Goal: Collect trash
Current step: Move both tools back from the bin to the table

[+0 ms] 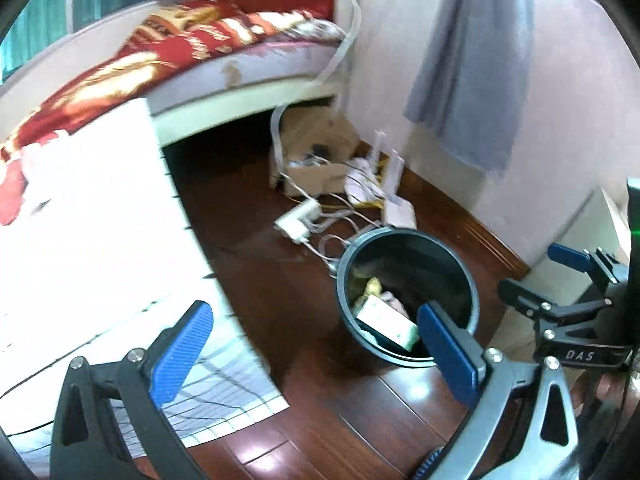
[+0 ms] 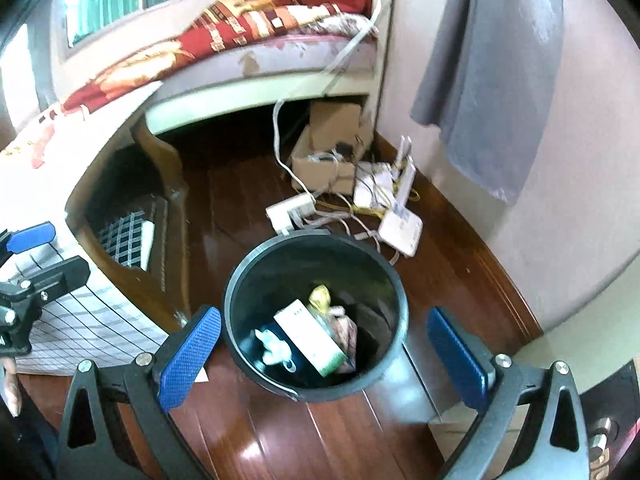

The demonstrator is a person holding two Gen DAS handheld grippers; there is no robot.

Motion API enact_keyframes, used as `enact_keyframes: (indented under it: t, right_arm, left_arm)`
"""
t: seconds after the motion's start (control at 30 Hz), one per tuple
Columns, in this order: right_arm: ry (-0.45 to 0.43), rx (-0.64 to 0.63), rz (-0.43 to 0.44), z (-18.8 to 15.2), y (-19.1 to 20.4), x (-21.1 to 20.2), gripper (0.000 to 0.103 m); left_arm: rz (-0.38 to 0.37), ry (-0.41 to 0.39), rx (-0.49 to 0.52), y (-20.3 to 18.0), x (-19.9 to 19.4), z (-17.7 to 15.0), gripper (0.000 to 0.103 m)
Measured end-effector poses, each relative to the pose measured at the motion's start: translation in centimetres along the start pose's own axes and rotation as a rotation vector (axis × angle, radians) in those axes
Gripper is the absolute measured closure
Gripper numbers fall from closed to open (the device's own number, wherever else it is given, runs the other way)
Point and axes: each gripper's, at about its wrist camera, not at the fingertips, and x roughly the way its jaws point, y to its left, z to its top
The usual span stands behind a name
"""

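Standing on the wood floor (image 2: 340, 432) near the wall, the bin (image 2: 316, 316) holds a white box (image 2: 310, 336) and wrappers (some yellow). Both grippers, left (image 1: 316, 354) and right (image 2: 324, 354), hover above it, spread and empty. Routers (image 2: 400, 232) lie beyond.

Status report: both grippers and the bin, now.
Left gripper open, empty. Right gripper open, empty, above trash bin. Bin holds carton and wrappers. Cables on floor behind bin.
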Motion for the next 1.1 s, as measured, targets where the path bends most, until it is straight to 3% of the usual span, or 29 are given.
enact_keyframes:
  t: [0.3, 0.47, 0.6, 0.83, 0.97, 1.1]
  right_arm:
    - [-0.146, -0.136, 0.099, 3.5, 7.7, -2.2, 0.0]
    - [-0.077, -0.213, 0.198, 5.2, 13.8, -1.4, 0.0]
    - [-0.109, -0.241, 0.237, 6.9, 18.0, -1.9, 0.0]
    - [-0.162, -0.307, 0.323, 11.7, 26.3, -1.8, 0.0]
    - [-0.169, -0.338, 0.368, 14.4, 31.4, -0.5, 0.0]
    - [-0.132, -0.376, 0.39, 16.3, 36.7, 2.3, 0.013]
  left_arm:
    - [0.125, -0.114, -0.133, 8.3, -5.0, -0.1, 0.0]
    - [0.176, -0.162, -0.215, 13.5, -7.5, -1.3, 0.001]
    - [0.241, -0.173, -0.243, 17.3, -8.9, -2.2, 0.003]
    - [0.363, -0.201, -0.378, 26.2, -11.2, -3.2, 0.003]
    - [0.388, -0.212, -0.426, 29.6, -11.2, -3.1, 0.003]
    - [0.396, -0.205, -0.437, 32.1, -10.1, -2.0, 0.005]
